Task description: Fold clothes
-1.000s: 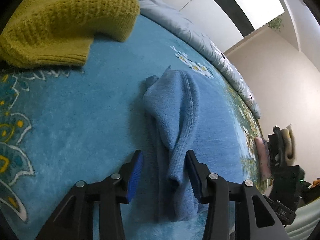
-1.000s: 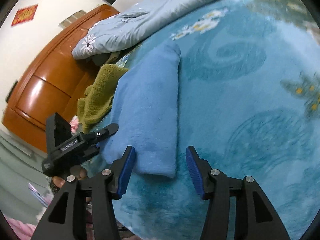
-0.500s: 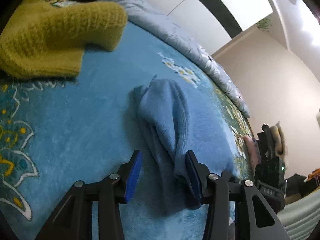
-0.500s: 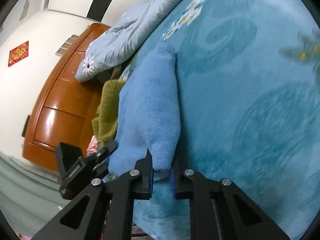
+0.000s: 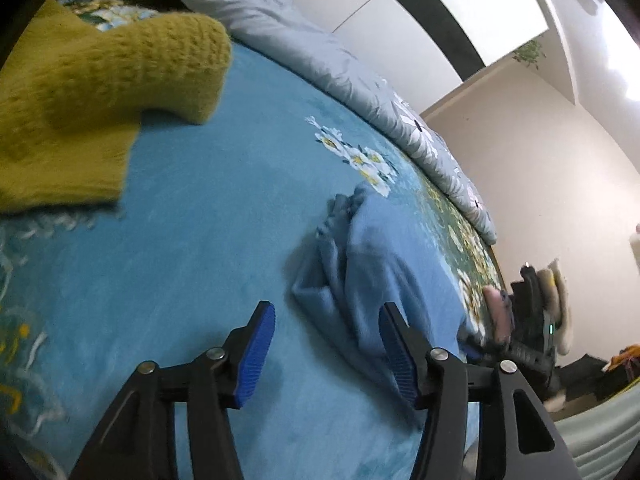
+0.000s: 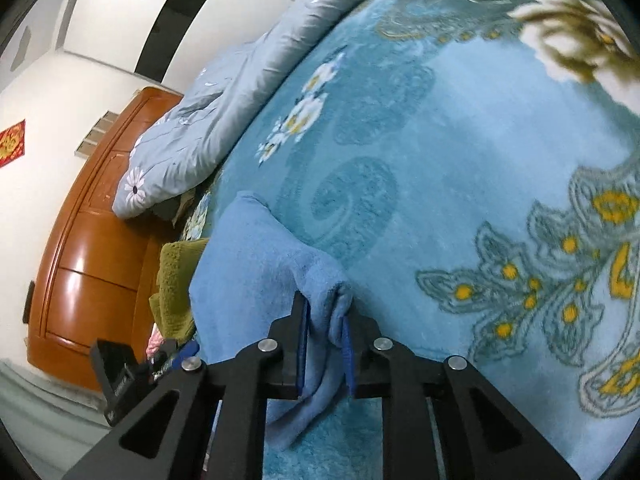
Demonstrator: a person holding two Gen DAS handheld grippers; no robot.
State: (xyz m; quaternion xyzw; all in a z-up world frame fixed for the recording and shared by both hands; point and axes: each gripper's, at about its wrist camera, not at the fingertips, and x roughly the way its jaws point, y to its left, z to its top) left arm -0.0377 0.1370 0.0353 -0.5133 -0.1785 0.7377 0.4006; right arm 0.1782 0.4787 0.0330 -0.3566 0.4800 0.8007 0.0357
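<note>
A light blue fleece garment (image 5: 372, 264) lies bunched on the teal patterned blanket (image 5: 208, 240). My left gripper (image 5: 324, 352) is open and empty, its right finger touching the garment's near edge. In the right wrist view my right gripper (image 6: 324, 344) is shut on a fold of the same blue garment (image 6: 256, 276) and lifts its near end off the blanket (image 6: 460, 152). The right gripper shows at the right edge of the left wrist view (image 5: 528, 320).
A mustard knitted sweater (image 5: 88, 92) lies at the far left, also seen in the right wrist view (image 6: 176, 280). A grey floral duvet (image 5: 320, 60) runs along the back. A wooden headboard (image 6: 84, 264) stands at the left.
My right gripper closed on the blue garment's edge and lifted it. The garment slid right out of my left gripper's fingers, which stay open.
</note>
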